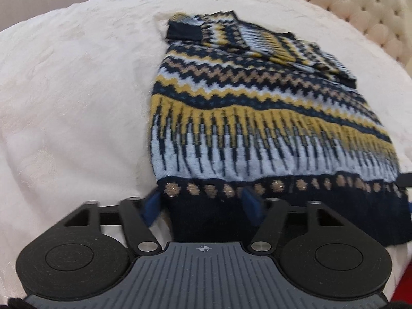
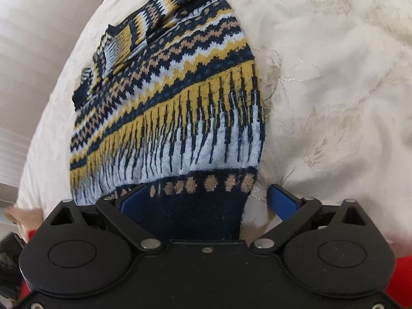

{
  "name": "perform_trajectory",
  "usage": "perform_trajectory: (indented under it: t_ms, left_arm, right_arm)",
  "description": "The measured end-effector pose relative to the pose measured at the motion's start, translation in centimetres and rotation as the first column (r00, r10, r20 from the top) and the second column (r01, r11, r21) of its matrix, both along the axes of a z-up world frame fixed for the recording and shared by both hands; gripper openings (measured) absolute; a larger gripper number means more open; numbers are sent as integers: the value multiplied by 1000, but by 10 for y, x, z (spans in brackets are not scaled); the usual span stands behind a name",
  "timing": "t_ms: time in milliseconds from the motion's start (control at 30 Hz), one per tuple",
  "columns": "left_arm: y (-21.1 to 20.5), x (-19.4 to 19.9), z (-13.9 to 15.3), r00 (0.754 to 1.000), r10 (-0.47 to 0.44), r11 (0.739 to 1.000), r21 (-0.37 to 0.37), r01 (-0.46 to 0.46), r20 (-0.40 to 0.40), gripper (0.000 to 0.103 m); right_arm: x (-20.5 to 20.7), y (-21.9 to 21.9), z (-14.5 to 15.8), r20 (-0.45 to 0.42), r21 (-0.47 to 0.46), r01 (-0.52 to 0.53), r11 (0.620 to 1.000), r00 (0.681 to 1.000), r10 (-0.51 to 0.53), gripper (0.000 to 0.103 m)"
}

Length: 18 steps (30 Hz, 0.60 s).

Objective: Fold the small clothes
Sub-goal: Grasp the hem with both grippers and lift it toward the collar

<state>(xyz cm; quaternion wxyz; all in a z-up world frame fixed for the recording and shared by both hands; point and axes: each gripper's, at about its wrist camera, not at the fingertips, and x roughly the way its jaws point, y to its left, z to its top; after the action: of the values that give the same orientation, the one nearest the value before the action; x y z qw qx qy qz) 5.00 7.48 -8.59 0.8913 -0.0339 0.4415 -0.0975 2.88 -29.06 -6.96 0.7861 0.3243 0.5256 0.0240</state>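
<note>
Sweater (image 1: 257, 118) hem between both tongs

The camera on my left tongs (image 1: 203, 200) looks forward and steeply down along its two blue fingers, close over the near left corner of the sweater (image 1: 231, 103), whose dark hem sits right ahead of my fingers. The camera on my right tongs (image 2: 208, 200) looks the same way, equally close, over the hem's right corner. Both views share the patterned sweater and the cream bedspread (image 1: 64, 90) under it, stretching away beyond my fingertips.
</note>
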Motion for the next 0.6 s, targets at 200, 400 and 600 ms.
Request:
perform_trajectory:
  t_ms: [200, 400, 600]
  left_arm:
    - [10, 0, -2, 1000, -27, 986, -164, 26, 1, 13]
    - [28, -7, 0, 1000, 18, 958, -285, -9, 26, 10]
    - [43, -15, 21, 994, 61, 939, -342, -27, 90, 10]
  right_arm:
    - [0, 1, -5, -16, 32, 11, 999, 1000, -10, 38]
    - [-12, 4, 14, 132, 24, -16, 1000, 991, 12, 20]
    - [-27, 1, 36, 311, 88, -12, 996, 950, -16, 13]
